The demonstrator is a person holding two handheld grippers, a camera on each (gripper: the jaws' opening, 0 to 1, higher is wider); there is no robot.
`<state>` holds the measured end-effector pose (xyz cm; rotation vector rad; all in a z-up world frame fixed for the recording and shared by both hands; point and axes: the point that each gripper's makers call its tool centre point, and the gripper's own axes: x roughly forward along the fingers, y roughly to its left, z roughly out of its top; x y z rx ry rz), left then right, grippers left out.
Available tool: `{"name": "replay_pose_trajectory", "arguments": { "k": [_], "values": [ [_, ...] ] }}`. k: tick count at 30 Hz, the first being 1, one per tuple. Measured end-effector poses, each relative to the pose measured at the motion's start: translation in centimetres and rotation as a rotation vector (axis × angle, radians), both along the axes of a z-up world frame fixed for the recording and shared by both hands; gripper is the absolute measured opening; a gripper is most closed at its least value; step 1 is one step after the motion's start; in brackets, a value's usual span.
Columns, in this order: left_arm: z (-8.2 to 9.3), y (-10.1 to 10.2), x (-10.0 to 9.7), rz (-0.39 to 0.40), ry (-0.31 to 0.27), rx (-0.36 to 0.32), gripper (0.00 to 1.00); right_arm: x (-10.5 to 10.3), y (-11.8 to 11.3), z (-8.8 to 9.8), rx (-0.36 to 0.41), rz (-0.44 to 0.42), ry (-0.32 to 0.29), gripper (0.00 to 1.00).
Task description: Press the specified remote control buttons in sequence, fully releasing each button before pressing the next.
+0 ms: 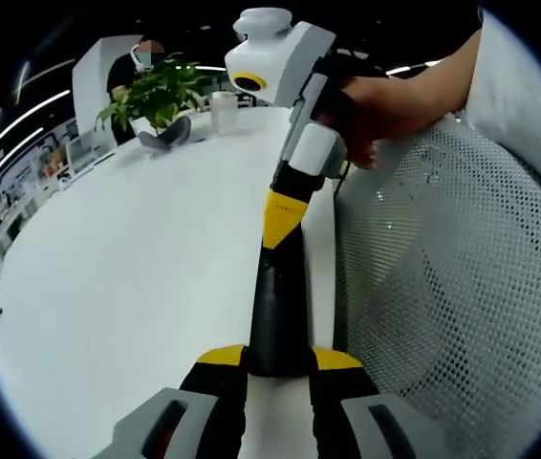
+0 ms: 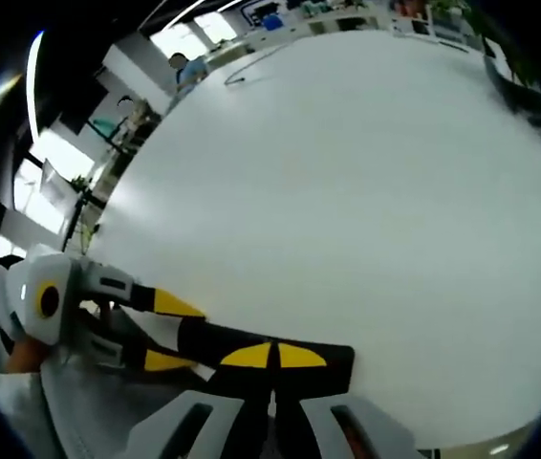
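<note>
A long black remote control (image 1: 275, 306) lies lengthwise over the white table (image 1: 127, 268), close to its right edge. My left gripper (image 1: 278, 360) is shut on the remote's near end, a yellow-tipped finger on either side. My right gripper (image 1: 280, 218), held by a hand, comes down from above with its yellow tips together and rests them on the remote's far half. In the right gripper view, the right gripper (image 2: 273, 356) is shut, its tips against the remote (image 2: 339, 363). The left gripper (image 2: 168, 333) clamps the remote from the left.
A potted green plant (image 1: 156, 96) and a white cup (image 1: 223, 111) stand at the table's far end, with a person seated behind them. A white mesh chair back (image 1: 462, 277) is beside the table's right edge. A thin cable (image 2: 251, 63) lies far across the table.
</note>
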<state>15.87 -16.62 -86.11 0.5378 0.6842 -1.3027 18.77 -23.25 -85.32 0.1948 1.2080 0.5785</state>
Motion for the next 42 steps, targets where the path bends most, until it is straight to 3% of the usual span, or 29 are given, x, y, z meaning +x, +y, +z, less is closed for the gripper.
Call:
{"name": "replay_pose_trajectory", "arguments": {
  "k": [8,11,14,17,20,23,24,28,31,42],
  "values": [
    [0.0,-0.1,0.0,0.014,0.010,-0.007,0.24,0.1,0.0,-0.3,-0.025,0.017,-0.025,0.00],
    [0.0,-0.1,0.1,0.013,0.007,-0.007,0.24,0.2,-0.1,-0.3,-0.018,-0.024,0.015,0.00],
    [0.0,-0.2,0.1,0.014,0.006,-0.008,0.24,0.3,0.0,-0.4,-0.046,0.006,0.020,0.00],
    [0.0,-0.3,0.2,0.015,0.004,-0.010,0.24,0.2,0.0,-0.3,-0.076,0.059,-0.018,0.00],
    [-0.1,-0.3,0.1,0.006,-0.008,-0.008,0.24,0.1,-0.2,-0.2,-0.045,0.031,-0.033,0.00],
    [-0.1,-0.3,0.2,0.010,-0.008,-0.009,0.24,0.3,-0.3,0.0,0.020,-0.062,-0.018,0.00],
    [-0.1,-0.3,0.2,0.011,-0.009,-0.011,0.24,-0.3,-0.3,0.3,0.027,-0.053,0.042,0.00],
    [0.0,-0.3,0.2,0.013,-0.010,-0.017,0.24,0.3,-0.7,0.9,0.050,-0.096,0.011,0.00],
    [0.0,-0.3,0.2,0.012,-0.010,-0.016,0.24,-0.4,-0.1,1.0,0.087,-0.095,0.076,0.00],
    [0.0,-0.3,0.2,0.031,0.011,-0.029,0.25,-1.3,0.2,0.0,0.009,-0.020,0.089,0.00]
  ]
}}
